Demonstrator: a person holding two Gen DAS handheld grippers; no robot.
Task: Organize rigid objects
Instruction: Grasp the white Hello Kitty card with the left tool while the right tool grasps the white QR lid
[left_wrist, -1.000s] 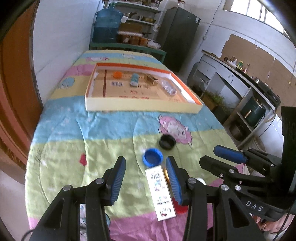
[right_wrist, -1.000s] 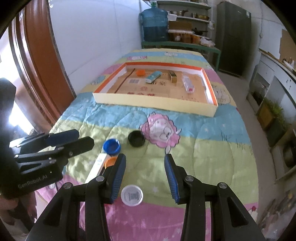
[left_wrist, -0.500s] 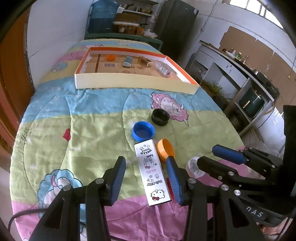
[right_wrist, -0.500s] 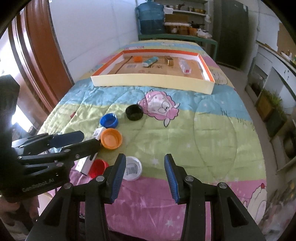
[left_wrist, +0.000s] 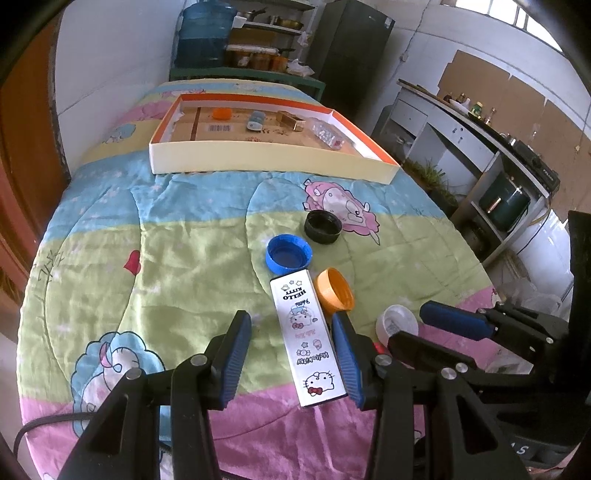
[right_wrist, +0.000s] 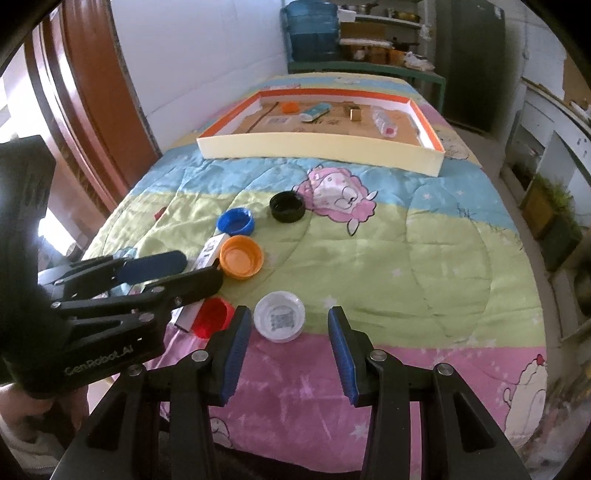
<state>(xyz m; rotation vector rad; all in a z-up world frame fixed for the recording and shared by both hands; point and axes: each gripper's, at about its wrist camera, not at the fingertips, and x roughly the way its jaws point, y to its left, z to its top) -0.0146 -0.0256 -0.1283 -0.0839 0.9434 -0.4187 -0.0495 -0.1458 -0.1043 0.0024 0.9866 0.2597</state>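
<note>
A white Hello Kitty box (left_wrist: 308, 338) lies on the quilt, its near end between the open jaws of my left gripper (left_wrist: 291, 354), close to the right finger. Beside it lie a blue cap (left_wrist: 288, 254), a black cap (left_wrist: 322, 226), an orange cap (left_wrist: 334, 290) and a white cap (left_wrist: 397, 323). My right gripper (right_wrist: 288, 347) is open and empty, just behind the white cap (right_wrist: 279, 320). A red cap (right_wrist: 212, 317) sits partly under the left gripper in the right wrist view. The orange cap (right_wrist: 241, 256), blue cap (right_wrist: 235, 221) and black cap (right_wrist: 287, 206) show there too.
A shallow cardboard tray (left_wrist: 258, 162) with an orange rim stands at the far end of the quilt, holding an orange cap, a small tube, a gold box and a clear bottle. A wooden door (right_wrist: 85, 92) is at left, and shelves and cabinets (left_wrist: 480, 147) at right.
Both grippers have drawn back toward the near edge of the quilt and tilted down. The box and caps now lie further ahead of them; the red and white caps have come into view.
</note>
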